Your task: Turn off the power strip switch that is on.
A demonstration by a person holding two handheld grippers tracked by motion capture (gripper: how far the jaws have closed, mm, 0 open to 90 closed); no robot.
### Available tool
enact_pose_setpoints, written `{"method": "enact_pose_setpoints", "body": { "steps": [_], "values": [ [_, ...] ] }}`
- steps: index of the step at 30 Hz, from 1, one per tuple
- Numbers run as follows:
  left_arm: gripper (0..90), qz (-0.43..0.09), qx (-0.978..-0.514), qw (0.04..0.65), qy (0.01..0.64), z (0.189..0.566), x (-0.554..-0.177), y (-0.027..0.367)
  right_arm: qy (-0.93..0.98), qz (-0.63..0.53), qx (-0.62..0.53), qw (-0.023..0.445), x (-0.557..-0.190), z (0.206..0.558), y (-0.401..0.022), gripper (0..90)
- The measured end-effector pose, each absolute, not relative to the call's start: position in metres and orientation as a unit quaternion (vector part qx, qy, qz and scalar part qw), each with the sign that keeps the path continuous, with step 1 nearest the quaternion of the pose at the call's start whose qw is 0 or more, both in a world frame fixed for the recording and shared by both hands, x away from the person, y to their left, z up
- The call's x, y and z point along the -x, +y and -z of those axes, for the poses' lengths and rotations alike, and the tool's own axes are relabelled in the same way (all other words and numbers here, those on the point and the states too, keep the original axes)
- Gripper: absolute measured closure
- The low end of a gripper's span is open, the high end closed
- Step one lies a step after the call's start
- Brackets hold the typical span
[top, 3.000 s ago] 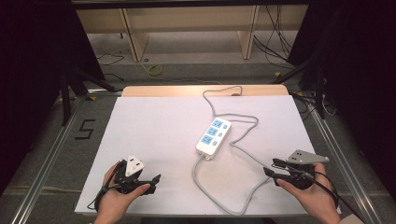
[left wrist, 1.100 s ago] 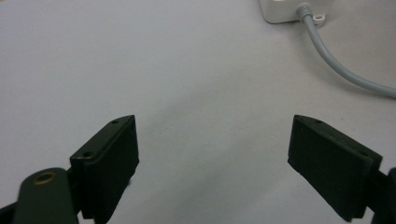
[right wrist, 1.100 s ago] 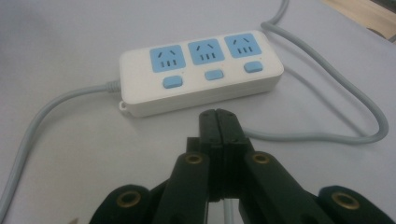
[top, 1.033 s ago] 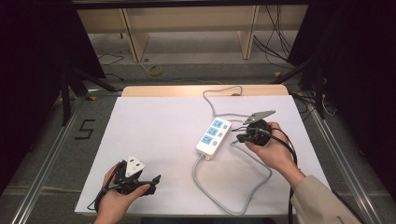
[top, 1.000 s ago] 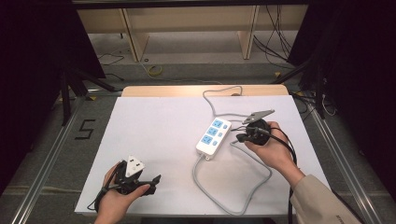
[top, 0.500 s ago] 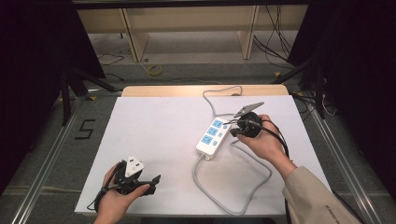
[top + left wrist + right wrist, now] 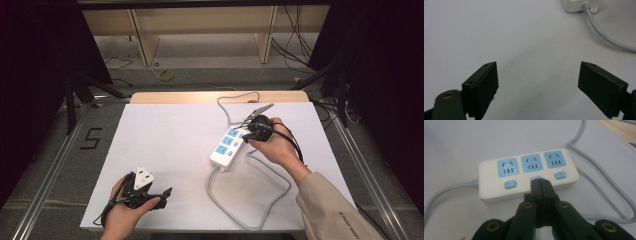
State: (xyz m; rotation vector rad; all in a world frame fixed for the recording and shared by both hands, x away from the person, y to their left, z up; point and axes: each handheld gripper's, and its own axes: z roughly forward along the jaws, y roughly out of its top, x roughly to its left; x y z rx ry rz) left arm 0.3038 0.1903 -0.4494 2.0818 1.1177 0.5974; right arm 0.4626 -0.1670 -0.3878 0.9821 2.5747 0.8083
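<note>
High view above the table (image 7: 165,145), tool views low and close, all sharing the power strip (image 7: 229,146).

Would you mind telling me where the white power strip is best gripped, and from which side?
Grip the power strip across its narrow width, probably at the end where its grey cable exits, coming from above. It lies flat with sockets up, and its long straight sides give parallel faces. The left tongs stand open; the right tongs are shut at the middle button.
</note>
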Motion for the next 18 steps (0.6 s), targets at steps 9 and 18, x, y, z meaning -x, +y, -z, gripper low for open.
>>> {"method": "enact_pose_setpoints", "body": {
  "steps": [9,18],
  "values": [
    [15.8,-0.230,-0.802,0.345,0.430,0.449,-0.304,0.190,0.892,-0.267,-0.341,0.129,-0.471,0.390,-0.162,90.0],
    [15.8,-0.230,-0.801,0.346,0.431,0.449,-0.304,0.190,0.896,-0.255,-0.341,0.127,-0.479,0.391,-0.154,90.0]
  ]
}}
